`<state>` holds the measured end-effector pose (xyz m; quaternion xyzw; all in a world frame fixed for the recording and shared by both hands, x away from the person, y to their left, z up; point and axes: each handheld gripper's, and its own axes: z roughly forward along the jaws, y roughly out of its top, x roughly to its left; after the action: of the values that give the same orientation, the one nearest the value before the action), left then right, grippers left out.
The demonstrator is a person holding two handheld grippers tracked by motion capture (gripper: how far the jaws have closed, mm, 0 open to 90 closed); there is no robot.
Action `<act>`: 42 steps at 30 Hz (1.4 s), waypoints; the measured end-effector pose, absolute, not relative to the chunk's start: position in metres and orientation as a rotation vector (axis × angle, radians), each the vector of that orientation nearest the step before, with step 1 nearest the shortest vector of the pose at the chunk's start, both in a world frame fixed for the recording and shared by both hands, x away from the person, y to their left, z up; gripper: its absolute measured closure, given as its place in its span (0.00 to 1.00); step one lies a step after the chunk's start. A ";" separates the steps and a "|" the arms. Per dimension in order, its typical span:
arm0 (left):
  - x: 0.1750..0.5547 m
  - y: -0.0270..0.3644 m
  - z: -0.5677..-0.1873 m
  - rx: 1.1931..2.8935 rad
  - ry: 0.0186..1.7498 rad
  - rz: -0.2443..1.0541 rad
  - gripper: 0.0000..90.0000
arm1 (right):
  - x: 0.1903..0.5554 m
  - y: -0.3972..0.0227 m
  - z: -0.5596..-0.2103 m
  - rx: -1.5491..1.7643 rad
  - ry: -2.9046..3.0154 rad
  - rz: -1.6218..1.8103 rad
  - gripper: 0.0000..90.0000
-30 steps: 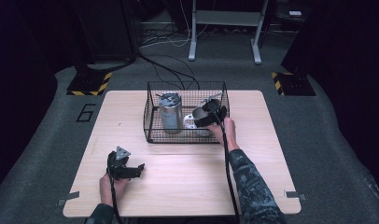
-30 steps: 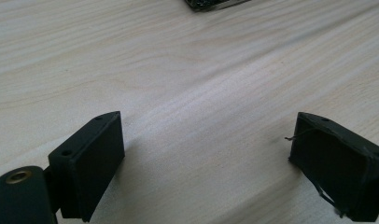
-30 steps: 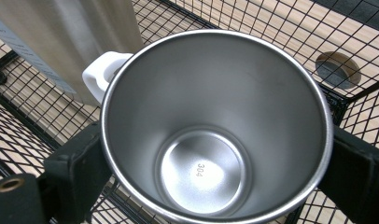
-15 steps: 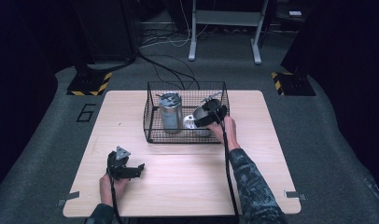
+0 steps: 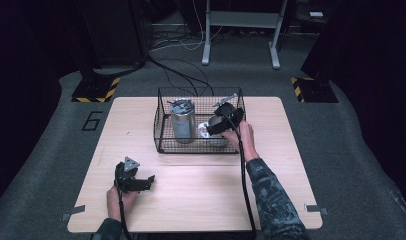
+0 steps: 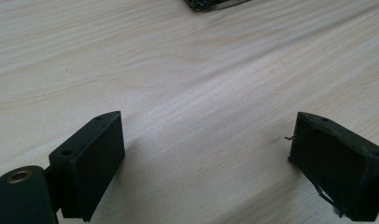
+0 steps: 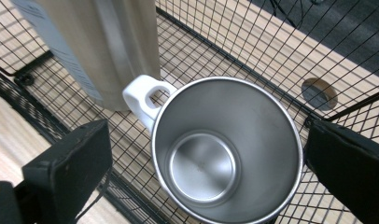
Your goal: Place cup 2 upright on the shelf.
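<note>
A black wire basket (image 5: 161, 145) stands at the middle of the wooden table (image 5: 201, 195). Inside it a tall steel tumbler (image 5: 182, 122) stands upright, and to its right sits a steel mug (image 5: 209, 132) with a white handle. My right gripper (image 5: 218, 122) hovers just over the mug, open. In the right gripper view the mug (image 7: 225, 154) lies mouth-up between the two jaws of my right gripper (image 7: 206, 172), its handle (image 7: 141, 98) toward the tumbler (image 7: 108, 46). My left gripper (image 5: 147, 182) rests low at the table's front left, open, with bare wood (image 6: 178, 70) between the jaws of my left gripper (image 6: 204, 158).
The basket's wire walls (image 7: 253, 60) rise close around the mug and tumbler. Beyond the table's far edge, cables (image 5: 181, 75) and a metal stand (image 5: 241, 30) are on the dark floor. A round hole (image 7: 319, 93) shows in the tabletop past the basket.
</note>
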<state>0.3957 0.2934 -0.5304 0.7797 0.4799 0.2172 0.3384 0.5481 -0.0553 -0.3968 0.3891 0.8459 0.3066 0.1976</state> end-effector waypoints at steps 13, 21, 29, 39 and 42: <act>0.396 0.293 -0.530 2.030 1.250 0.565 0.11 | 0.516 -0.072 -0.368 1.017 2.367 0.978 0.00; 0.396 0.294 -0.530 2.037 1.249 0.559 0.11 | 0.491 -0.086 -0.364 0.985 2.359 1.012 0.00; 0.396 0.294 -0.530 2.042 1.245 0.561 0.11 | 0.462 -0.107 -0.380 0.981 2.360 0.996 0.00; 0.396 0.294 -0.530 2.035 1.246 0.568 0.11 | 0.444 -0.135 -0.411 1.076 2.346 0.977 0.00; 0.396 0.294 -0.530 2.040 1.249 0.557 0.11 | 0.440 -0.147 -0.425 1.112 2.340 0.967 0.00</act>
<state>0.3956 0.2937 -0.5297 0.7823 0.4788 0.2137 0.3362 0.4397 -0.1475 -0.4252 0.3950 0.8313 0.3434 0.1872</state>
